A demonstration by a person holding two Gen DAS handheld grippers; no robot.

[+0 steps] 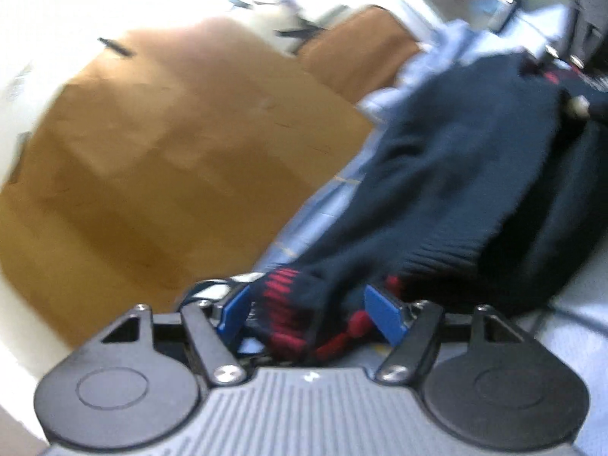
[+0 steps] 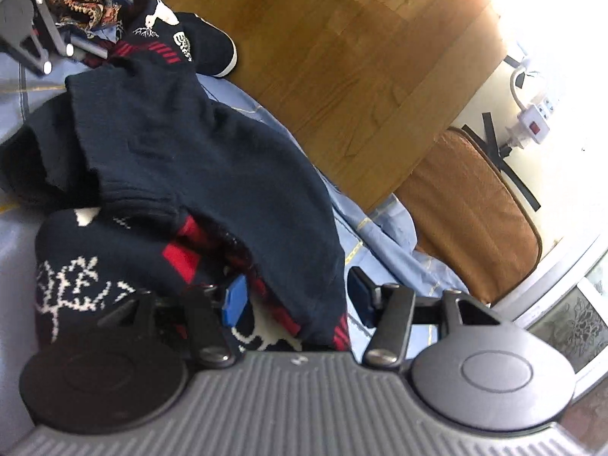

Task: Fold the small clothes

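A small navy knitted sweater [image 1: 456, 174] with red and white patterns lies on a light blue sheet [image 1: 304, 224]. My left gripper [image 1: 309, 315] has a red-striped edge of the sweater between its blue pads [image 1: 233, 309], jaws fairly wide apart. In the right wrist view the sweater [image 2: 197, 144] is folded over itself. My right gripper [image 2: 298, 296] straddles its lower corner, with fabric between the blue pads [image 2: 235, 300], jaws also wide. The left gripper [image 2: 41, 34] shows at the far end of the sweater.
A wooden floor [image 2: 342, 57] lies beyond the sheet's edge. A brown cushion [image 2: 471, 209] sits by the wall, with a white power strip [image 2: 532, 121] and cables. A patterned cloth [image 2: 81, 3] lies behind the left gripper.
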